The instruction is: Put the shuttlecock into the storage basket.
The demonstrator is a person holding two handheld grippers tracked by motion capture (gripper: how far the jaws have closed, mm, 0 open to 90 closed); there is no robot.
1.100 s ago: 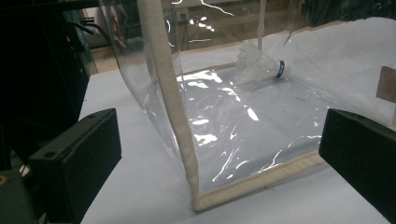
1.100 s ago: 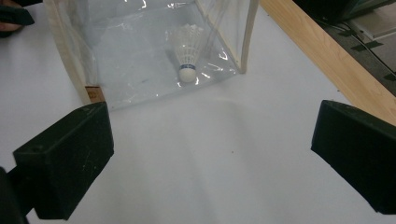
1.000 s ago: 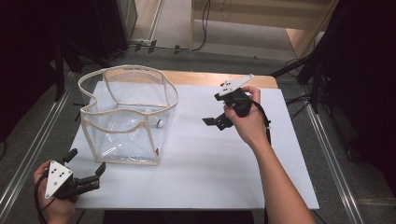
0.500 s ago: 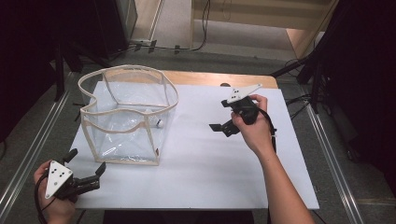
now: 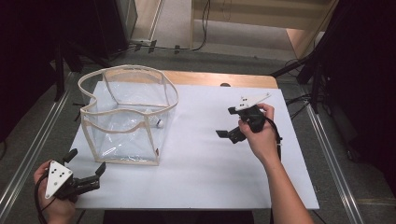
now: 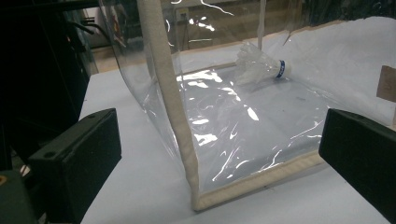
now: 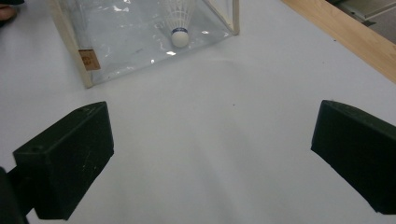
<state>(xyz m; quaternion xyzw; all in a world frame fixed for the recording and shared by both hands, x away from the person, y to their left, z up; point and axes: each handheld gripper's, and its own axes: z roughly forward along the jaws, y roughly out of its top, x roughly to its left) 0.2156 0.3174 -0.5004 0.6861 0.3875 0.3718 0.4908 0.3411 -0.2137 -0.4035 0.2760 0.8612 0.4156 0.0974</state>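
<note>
Starting at the left, the left tongs (image 5: 86,175) sit released at the near-left corner of the white bench (image 5: 205,186), jaws spread wide and aimed at the near corner seam of the clear bag (image 5: 128,116), holding nothing. That bag stands upright with its mouth open, walls soft and sagging. Inside it, on the bottom panel toward the far side, lies the shuttlecock (image 6: 259,70), on its side. Further right, well apart from the bag, the right tongs (image 5: 229,125) hover over bare bench, likewise released and empty. The likely risk is the flimsy plastic: a pinch on the wall or trim could drag or fold the bag, tip it, and roll the shuttlecock away. A reach through the mouth could snag the rim or crush the feathers.
</note>
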